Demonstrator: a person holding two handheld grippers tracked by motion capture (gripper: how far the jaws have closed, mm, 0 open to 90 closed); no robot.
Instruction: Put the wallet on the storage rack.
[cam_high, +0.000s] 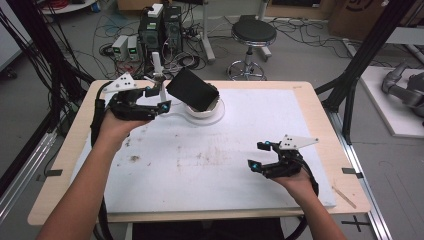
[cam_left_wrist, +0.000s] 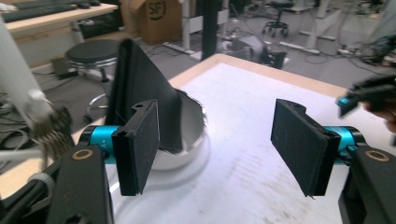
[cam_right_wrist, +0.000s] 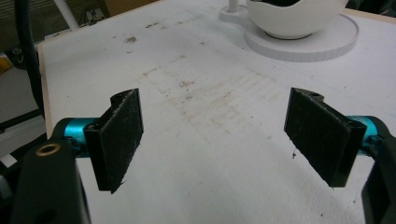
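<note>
- The flat black rectangular pouch (cam_high: 192, 89) stands tilted in the white round bowl (cam_high: 216, 106), its lower end inside the rim and its upper end leaning up and away toward the table's far left.
- The bowl sits on a white round base plate (cam_high: 212, 118) at the far middle of the white table mat (cam_high: 280, 145); nothing else shows inside it.
- The left gripper (cam_high: 159, 100) hovers just left of the bowl, jaws spread with nothing between them; in the left gripper view the pouch (cam_left_wrist: 140, 79) rises just behind its left pad (cam_left_wrist: 140, 144).
- The pouch's long axis slants up out of the bowl, so a grip likely goes across its flat faces.
- The right gripper (cam_high: 260, 156) hangs open and empty, well apart at the near right.
- The left hand is clearly the nearer one.
</note>
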